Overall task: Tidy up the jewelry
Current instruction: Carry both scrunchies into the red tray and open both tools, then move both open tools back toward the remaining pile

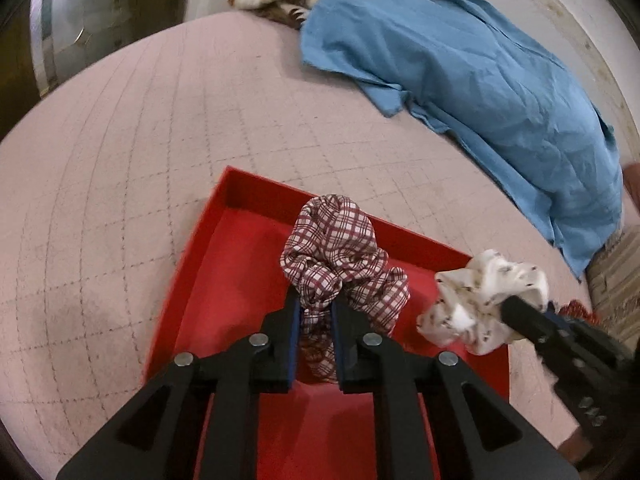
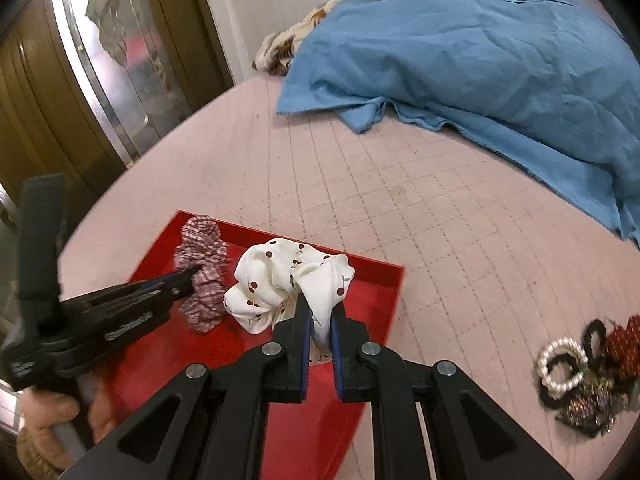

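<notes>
I have a plaid scrunchie (image 1: 338,256) pinched in my left gripper (image 1: 316,304); the fingers (image 1: 290,320) press on a fold of its red-and-white cloth, and the rest of it bunches up over the red tray (image 1: 192,280). Whether it rests on the tray floor or hangs just above it I cannot tell. In the right wrist view the same scrunchie (image 2: 202,276) shows at the far left part of the tray (image 2: 376,292), with the left gripper (image 2: 192,274) reaching in from the left edge.

My right gripper (image 2: 320,312) is clamped on a white scrunchie with dark red cherries (image 2: 284,280). A twisted fold runs down between the two blue-lined fingers (image 2: 302,324), which sit close together on it. This scrunchie is over the tray too, just beside the plaid one. From the left wrist view the white scrunchie (image 1: 484,300) sits at the tray's right edge, with the right gripper (image 1: 516,308) coming in from the right.

The tray lies on a pink quilted bedspread (image 2: 400,184). To the right of it, well apart, is a small heap of hair ties and a pearl bracelet (image 2: 560,368). A blue cloth (image 2: 460,60) is spread across the far side of the bed. A hand (image 2: 56,416) grips the left tool's handle at the lower left.
</notes>
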### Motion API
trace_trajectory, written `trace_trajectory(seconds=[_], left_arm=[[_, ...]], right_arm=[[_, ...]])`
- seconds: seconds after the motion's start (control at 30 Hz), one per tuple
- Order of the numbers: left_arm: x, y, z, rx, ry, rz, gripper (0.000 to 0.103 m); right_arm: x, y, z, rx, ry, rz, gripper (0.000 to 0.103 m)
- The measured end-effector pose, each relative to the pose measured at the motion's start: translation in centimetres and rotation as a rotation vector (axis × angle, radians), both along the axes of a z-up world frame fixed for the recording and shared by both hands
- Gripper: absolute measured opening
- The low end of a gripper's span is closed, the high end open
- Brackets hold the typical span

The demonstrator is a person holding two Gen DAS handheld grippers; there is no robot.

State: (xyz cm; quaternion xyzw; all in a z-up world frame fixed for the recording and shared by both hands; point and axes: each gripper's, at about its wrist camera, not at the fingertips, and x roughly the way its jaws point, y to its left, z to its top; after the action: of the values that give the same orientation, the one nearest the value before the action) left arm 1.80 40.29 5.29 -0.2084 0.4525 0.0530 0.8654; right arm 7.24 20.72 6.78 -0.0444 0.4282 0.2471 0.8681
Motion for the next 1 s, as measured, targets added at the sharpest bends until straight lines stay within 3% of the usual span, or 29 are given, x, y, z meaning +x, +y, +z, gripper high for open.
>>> trace_trajectory(seconds=[0.07, 0.13, 0.23, 0.37, 0.47, 0.67, 0.83, 0.87, 0.9, 1.0], left_arm=[[-0.2, 0.6, 0.1, -0.018, -0.007, 0.017, 0.029], [-0.5, 1.0, 0.3, -0.032, -0.020, 0.024, 0.033], [-0.8, 0.9, 0.7, -0.039, -0.046, 0.013, 0.036], [-1.4, 0.8, 1.5, -0.034, -0.091, 0.009, 0.057], [-2.1, 0.8, 2.0, -0.049, -0.126, -0.005, 0.058], [-3.8, 0.8, 3.6, -0.046, -0.221, 0.009, 0.059], [-4.7, 1.1, 4.1, -0.038, -0.246, 0.042, 0.059], [-4.8, 1.2, 4.1, -0.039, -0.247, 0.046, 0.059], [-4.8, 1.1, 4.1, -0.039, -0.249, 0.048, 0.059], [-5.1, 0.7, 4.2, -0.018, -0.257, 0.048, 0.059]], right_arm=[[0.4, 0.5, -0.4, -0.014, 0.007, -0.008, 0.012], [1.0, 0.9, -0.9, -0.032, 0.004, -0.024, 0.012], [1.2, 1.3, -0.9, -0.051, -0.006, -0.034, 0.023], [0.1, 1.3, 0.1, -0.064, -0.051, -0.023, 0.044], [-1.1, 0.5, 1.0, -0.063, -0.076, -0.030, 0.051], [-4.8, -1.5, 0.3, -0.076, -0.025, -0.035, 0.051], [-8.4, -2.2, -1.2, -0.079, 0.038, -0.033, 0.051], [-8.9, -2.2, -1.5, -0.084, 0.046, -0.031, 0.046], [-9.3, -2.1, -1.8, -0.090, 0.053, -0.027, 0.035], [-10.3, -2.2, -2.5, -0.143, 0.040, -0.034, 0.020]])
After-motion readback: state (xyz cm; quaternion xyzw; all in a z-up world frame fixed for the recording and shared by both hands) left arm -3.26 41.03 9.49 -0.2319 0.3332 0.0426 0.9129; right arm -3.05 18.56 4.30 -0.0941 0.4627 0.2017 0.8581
